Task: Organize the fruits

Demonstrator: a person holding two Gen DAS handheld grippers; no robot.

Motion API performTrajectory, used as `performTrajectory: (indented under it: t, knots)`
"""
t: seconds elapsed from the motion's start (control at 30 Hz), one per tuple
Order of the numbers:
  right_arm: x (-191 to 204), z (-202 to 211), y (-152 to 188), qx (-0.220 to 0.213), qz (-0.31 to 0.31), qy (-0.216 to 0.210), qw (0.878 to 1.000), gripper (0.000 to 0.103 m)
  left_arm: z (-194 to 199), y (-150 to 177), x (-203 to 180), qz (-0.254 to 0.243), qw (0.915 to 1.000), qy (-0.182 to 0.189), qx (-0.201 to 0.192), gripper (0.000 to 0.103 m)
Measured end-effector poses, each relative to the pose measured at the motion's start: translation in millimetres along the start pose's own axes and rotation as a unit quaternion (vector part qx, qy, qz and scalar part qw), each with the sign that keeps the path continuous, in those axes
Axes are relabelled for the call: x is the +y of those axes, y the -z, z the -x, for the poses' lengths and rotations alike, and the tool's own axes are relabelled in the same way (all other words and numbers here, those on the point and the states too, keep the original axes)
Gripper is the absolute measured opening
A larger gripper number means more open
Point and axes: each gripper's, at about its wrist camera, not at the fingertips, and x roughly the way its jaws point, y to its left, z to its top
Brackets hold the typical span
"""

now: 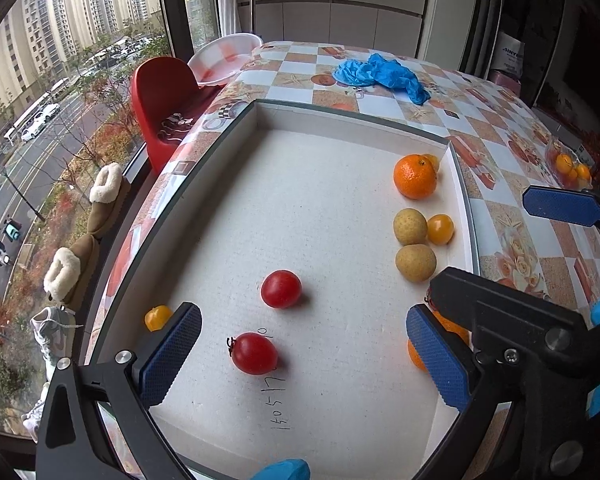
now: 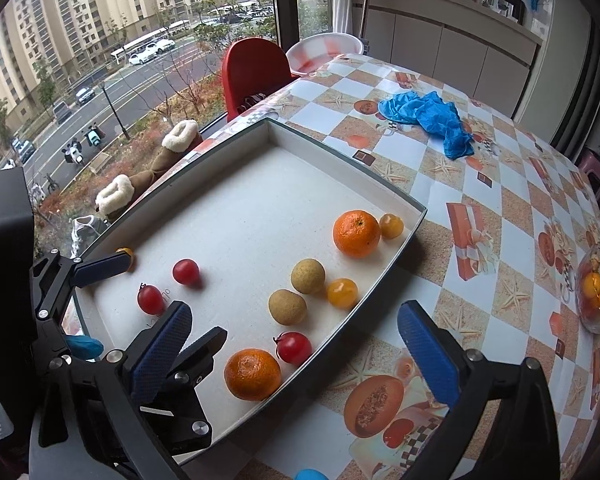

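Tablecloth (image 2: pixel 480 184): tray (image 2: pixel 340 152) holds fruit (bag (image 2: pixel 596 292) too).

fruits (image 2: pixel 296 300): oranges, tomatoes, longans | loose | in shallow white tray (image 2: pixel 352 160)

Half hidden behind the left gripper's (image 1: pixel 304 354) right finger in the left wrist view: an orange (image 1: pixel 452 330), only a rim showing. Tucked behind that gripper's other finger: a small yellow tomato (image 1: pixel 158 317), partly covered. Behind the far orange (image 1: pixel 415 176), just a sliver of another yellow fruit (image 1: pixel 433 161). Bagged fruit (image 2: pixel 598 292) by the table edge blurred, count unclear. Handwriting (image 1: pixel 278 396) on the tray floor not legible.
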Motion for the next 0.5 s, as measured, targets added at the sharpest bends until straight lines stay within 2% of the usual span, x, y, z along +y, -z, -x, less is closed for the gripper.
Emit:
performTrajectory:
  t: [0.5]
  knots:
    - [-3.4, 7.2, 2.3, 0.001, -0.004, 0.008, 1.000, 0.103, 8.1, 2.0, -3.7, -0.002, 0.9999, 0.000, 0.011, 0.103]
